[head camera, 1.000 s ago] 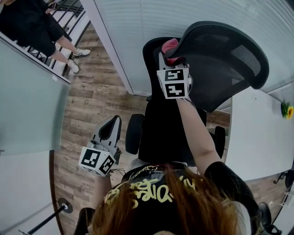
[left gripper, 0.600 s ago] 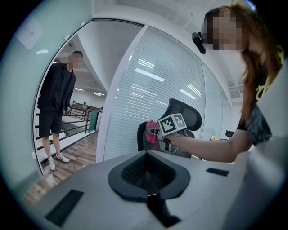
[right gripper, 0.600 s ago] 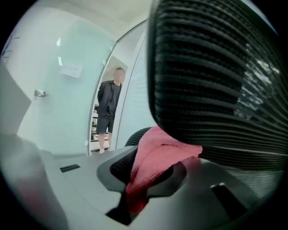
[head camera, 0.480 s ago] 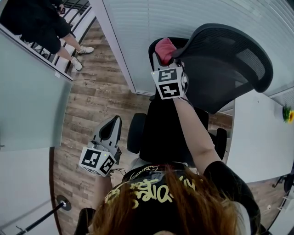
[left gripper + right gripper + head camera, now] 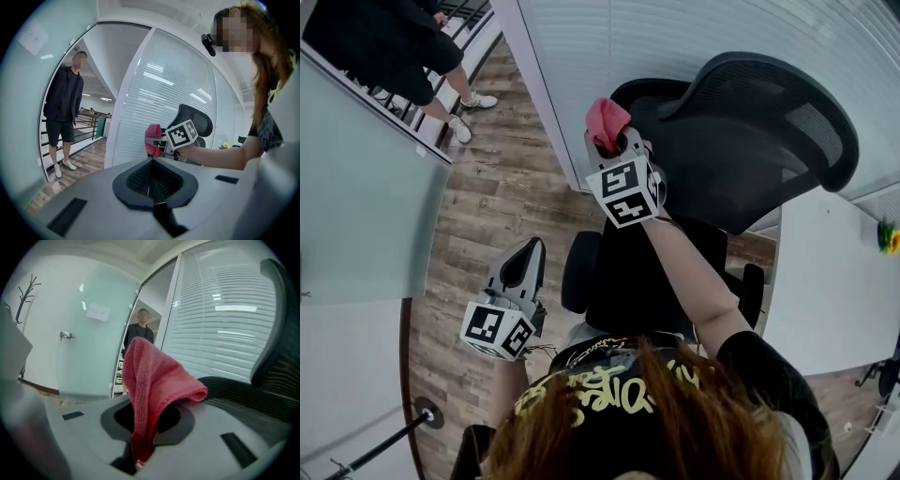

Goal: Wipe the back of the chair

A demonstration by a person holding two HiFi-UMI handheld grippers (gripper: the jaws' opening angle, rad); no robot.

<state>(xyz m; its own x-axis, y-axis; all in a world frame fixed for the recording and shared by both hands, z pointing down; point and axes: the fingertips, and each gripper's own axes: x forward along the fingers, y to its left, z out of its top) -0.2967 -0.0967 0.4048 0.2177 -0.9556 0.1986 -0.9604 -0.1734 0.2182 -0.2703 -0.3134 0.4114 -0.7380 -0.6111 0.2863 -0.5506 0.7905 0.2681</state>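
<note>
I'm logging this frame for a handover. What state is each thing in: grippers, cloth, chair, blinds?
Right gripper: shut on cloth, held up beside the chair back.
Left gripper: shut, empty, held low.
Cloth: bunched, drooping over the jaws; contact with chair unclear.
Chair: upright, unoccupied.
Blinds: lowered.
</note>
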